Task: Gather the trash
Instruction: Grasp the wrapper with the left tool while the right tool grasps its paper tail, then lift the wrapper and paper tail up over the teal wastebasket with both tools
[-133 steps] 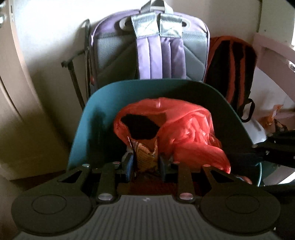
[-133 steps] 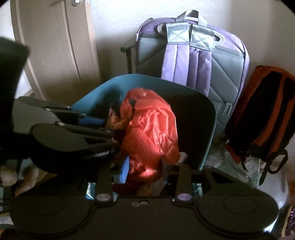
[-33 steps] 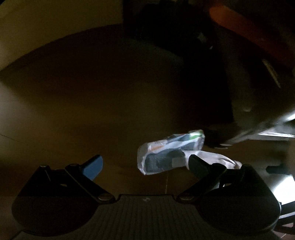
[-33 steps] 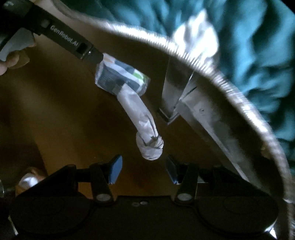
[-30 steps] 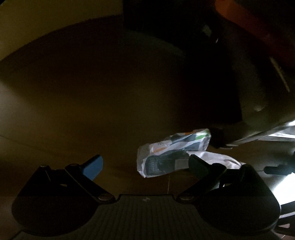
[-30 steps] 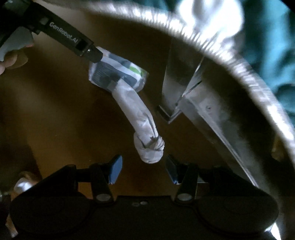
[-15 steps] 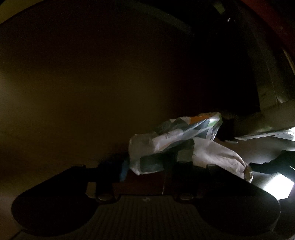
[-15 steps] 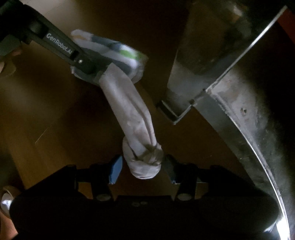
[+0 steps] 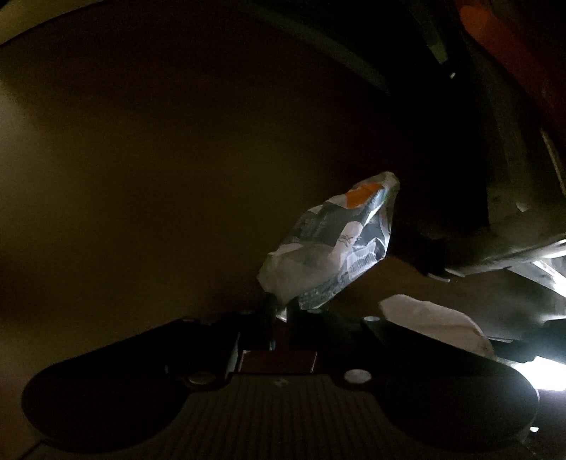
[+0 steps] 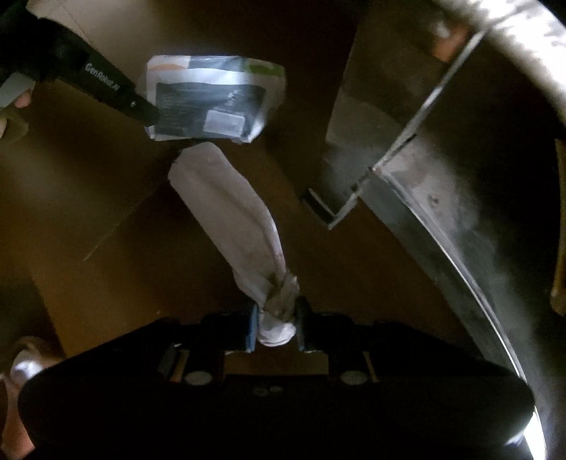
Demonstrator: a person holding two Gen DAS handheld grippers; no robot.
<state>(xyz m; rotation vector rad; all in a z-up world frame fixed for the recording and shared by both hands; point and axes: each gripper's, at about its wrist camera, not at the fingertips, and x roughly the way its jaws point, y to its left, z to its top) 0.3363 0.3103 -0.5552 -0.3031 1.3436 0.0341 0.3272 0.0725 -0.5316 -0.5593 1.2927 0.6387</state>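
A crumpled printed wrapper (image 9: 332, 247), white and dark with an orange patch, sticks up from my left gripper (image 9: 286, 313), which is shut on its lower corner. In the right wrist view the same wrapper (image 10: 212, 102) hangs at the tip of the left gripper (image 10: 141, 111). Just below it a white twisted paper (image 10: 233, 219) lies on the brown floor (image 10: 106, 247), ending in a knot. My right gripper (image 10: 276, 327) has that knot between its pads, and its jaws are closing on it. The white twisted paper (image 9: 431, 318) also shows at the lower right of the left wrist view.
A metal leg (image 10: 353, 170) and a curved metal frame rail (image 10: 460, 254) stand close on the right of the trash. The spot is dark and shadowed. A person's fingers (image 10: 21, 102) hold the left gripper at the upper left. Something orange (image 9: 495, 24) shows at the top right.
Both grippers went from wide open to closed: the left on the wrapper's corner, lifting it apart from the twisted paper, the right around the knot after moving in on it.
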